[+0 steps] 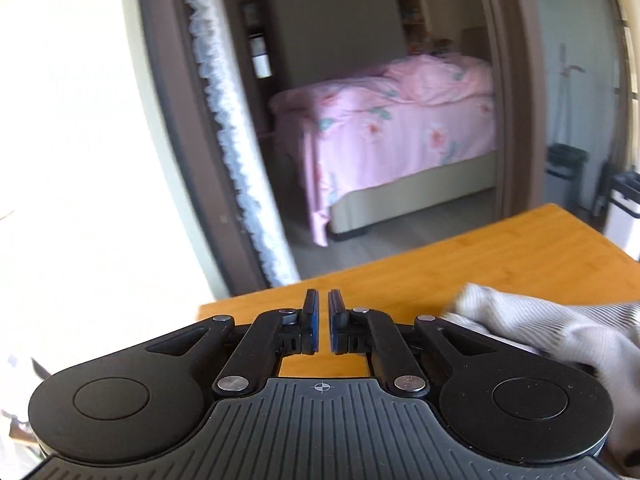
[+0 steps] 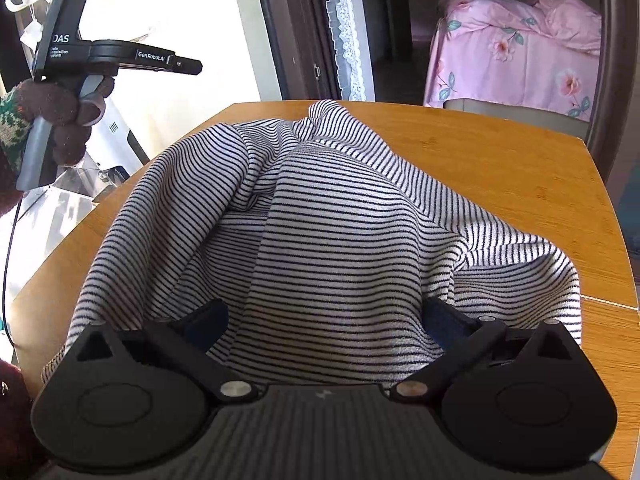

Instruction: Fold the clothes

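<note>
A white garment with thin dark stripes [image 2: 332,216] lies crumpled across the wooden table [image 2: 504,168]. Its near edge drapes over and between the fingers of my right gripper [image 2: 324,312], which stands wide open at the table's near side. In the left wrist view only a corner of the garment [image 1: 540,328] shows at the right, beside the gripper body. My left gripper [image 1: 323,312] hovers over the table's [image 1: 440,264] far left edge, shut with nothing between its blue pads. In the right wrist view the left gripper [image 2: 192,67] is raised off the table's left side, held by a gloved hand [image 2: 60,116].
Beyond the table an open doorway shows a bed with a pink floral cover [image 1: 400,128]. A lace curtain [image 1: 236,140] hangs along the door frame. Bins [image 1: 564,176] stand on the floor at right. A white appliance [image 2: 116,136] sits left of the table.
</note>
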Demonstrator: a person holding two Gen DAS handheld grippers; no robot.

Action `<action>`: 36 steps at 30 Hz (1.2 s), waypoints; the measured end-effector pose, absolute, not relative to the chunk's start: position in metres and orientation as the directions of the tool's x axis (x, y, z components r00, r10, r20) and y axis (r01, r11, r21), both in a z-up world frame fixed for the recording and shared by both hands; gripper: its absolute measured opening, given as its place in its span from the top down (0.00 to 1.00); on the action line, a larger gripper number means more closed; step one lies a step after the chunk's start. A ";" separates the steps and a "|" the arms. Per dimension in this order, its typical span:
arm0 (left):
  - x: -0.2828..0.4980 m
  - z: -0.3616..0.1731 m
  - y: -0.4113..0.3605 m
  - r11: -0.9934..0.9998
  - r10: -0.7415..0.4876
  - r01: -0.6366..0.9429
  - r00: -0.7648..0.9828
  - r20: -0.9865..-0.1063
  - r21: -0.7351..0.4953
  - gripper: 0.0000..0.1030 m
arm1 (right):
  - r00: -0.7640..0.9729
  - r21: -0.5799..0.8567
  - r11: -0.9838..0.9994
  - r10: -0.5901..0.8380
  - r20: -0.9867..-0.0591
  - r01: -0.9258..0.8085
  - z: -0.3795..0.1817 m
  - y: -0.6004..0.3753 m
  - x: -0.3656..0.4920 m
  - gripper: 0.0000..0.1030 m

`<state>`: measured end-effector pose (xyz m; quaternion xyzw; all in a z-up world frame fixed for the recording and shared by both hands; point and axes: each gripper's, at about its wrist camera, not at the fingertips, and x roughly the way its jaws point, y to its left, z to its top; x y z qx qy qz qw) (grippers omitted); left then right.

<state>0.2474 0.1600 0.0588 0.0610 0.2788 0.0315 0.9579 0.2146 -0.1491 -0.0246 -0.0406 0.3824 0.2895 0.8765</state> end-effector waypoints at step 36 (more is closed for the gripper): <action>0.257 0.032 0.192 1.000 0.008 -0.002 0.745 -0.668 0.010 0.88 | 0.565 0.112 0.851 0.433 -0.702 -0.513 -0.031 -0.144 0.212 0.00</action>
